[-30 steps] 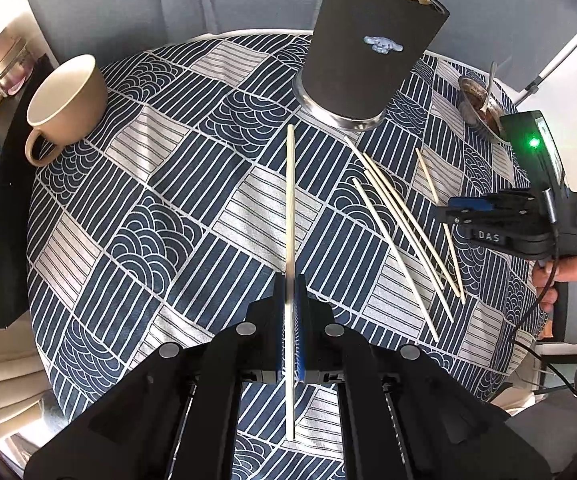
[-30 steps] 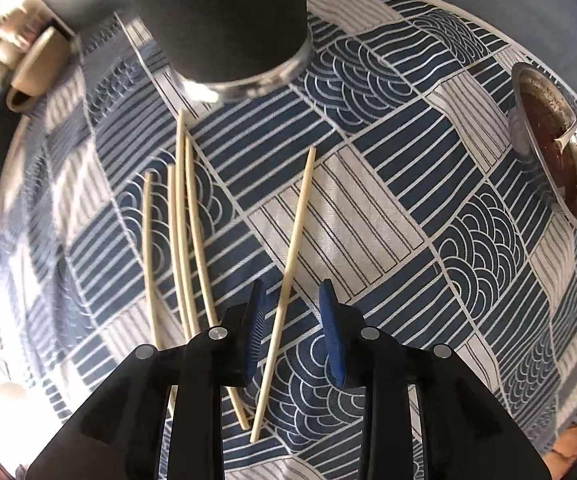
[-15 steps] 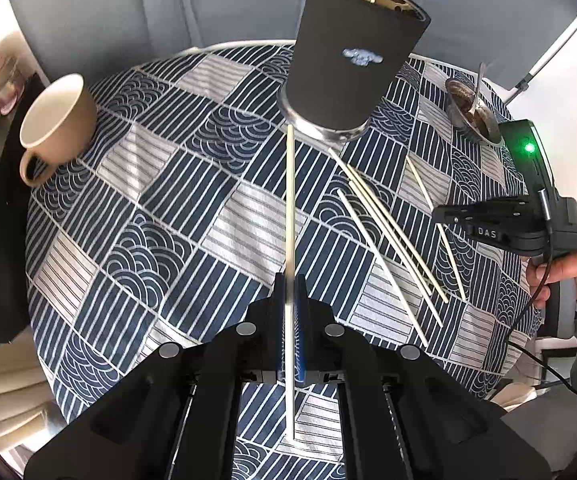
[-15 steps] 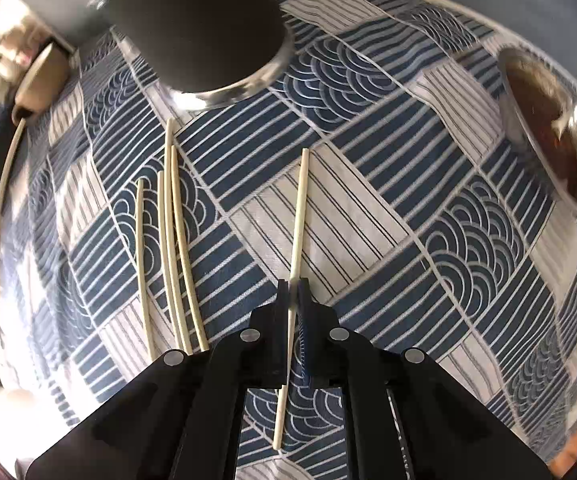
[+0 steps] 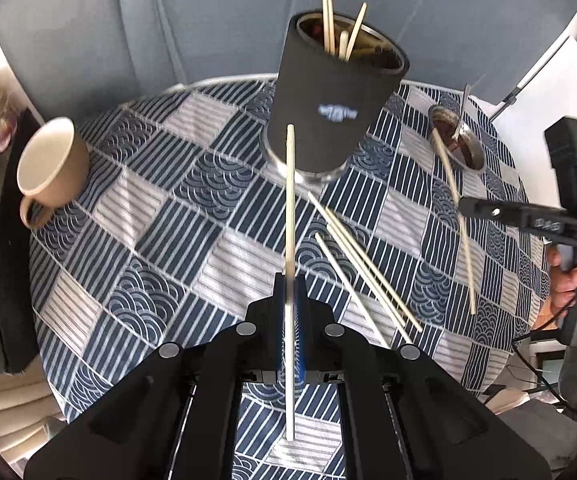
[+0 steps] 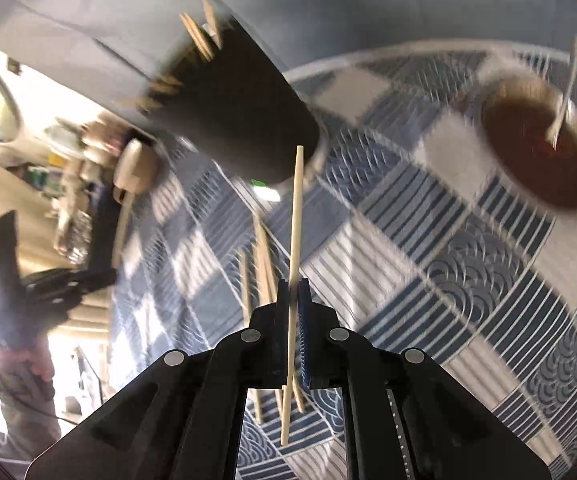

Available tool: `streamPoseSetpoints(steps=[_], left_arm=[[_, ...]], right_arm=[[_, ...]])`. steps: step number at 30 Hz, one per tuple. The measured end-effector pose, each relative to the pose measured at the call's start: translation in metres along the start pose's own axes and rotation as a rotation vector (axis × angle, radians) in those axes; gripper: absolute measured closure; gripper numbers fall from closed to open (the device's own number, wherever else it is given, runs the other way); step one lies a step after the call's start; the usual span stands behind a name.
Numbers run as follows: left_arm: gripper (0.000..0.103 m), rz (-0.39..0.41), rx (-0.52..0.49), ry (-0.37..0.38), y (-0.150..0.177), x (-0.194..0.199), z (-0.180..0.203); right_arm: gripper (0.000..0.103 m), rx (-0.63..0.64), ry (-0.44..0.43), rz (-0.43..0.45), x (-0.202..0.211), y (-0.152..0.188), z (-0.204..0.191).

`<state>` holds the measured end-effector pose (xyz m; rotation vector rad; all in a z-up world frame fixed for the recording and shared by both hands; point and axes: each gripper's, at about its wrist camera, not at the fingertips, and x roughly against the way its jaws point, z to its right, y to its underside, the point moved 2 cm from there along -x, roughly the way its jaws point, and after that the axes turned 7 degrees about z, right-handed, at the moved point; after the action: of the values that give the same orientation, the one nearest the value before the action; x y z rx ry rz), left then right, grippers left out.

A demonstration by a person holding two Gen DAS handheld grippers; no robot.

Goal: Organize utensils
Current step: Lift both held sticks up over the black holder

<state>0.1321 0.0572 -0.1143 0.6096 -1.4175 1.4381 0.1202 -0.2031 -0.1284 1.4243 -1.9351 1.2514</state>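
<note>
Pale wood shows at the bottom centre of both wrist views: each gripper's jaws are clamped on a single chopstick. In the left wrist view the left gripper (image 5: 290,312) pinches its chopstick (image 5: 289,208) near the lower third, the stick running straight up the frame so that its tip overlaps the base of the black holder (image 5: 336,104). In the right wrist view the right gripper (image 6: 293,312) grips the other chopstick (image 6: 295,216), which leans slightly right, lifted clear of the cloth, with its tip against the holder's lower edge; this view is blurred.

Just beyond the left jaws, three loose chopsticks (image 5: 362,264) lie close together on the blue-and-white patterned cloth (image 5: 168,216) that covers the counter, slanting toward lower right. Farther up, the holder stands at upper centre with several sticks poking from its mouth. A beige mug (image 5: 50,164) sits at the left edge, and a small metal bowl (image 5: 458,142) of dark sauce with a spoon in it at the upper right. A hand (image 5: 576,276) holds the right gripper at the right edge.
</note>
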Motion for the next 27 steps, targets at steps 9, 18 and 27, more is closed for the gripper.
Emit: streamPoseSetpoints(steps=[9,18,27], left_arm=[[0.098,0.053,-0.007,-0.022,-0.041,0.019,-0.002],[0.098,0.141,-0.025,0.022,-0.094,0.039,0.005],[0.098,0.190,-0.052,0.064,-0.143,0.034,0.017]], right_arm=[[0.098,0.078,-0.150,0.141,0.033,-0.060,-0.059],[0.098,0.126,-0.194,0.214,0.036,-0.110,-0.090],[0.098,0.158,-0.184,0.242,0.033,-0.150,-0.094]])
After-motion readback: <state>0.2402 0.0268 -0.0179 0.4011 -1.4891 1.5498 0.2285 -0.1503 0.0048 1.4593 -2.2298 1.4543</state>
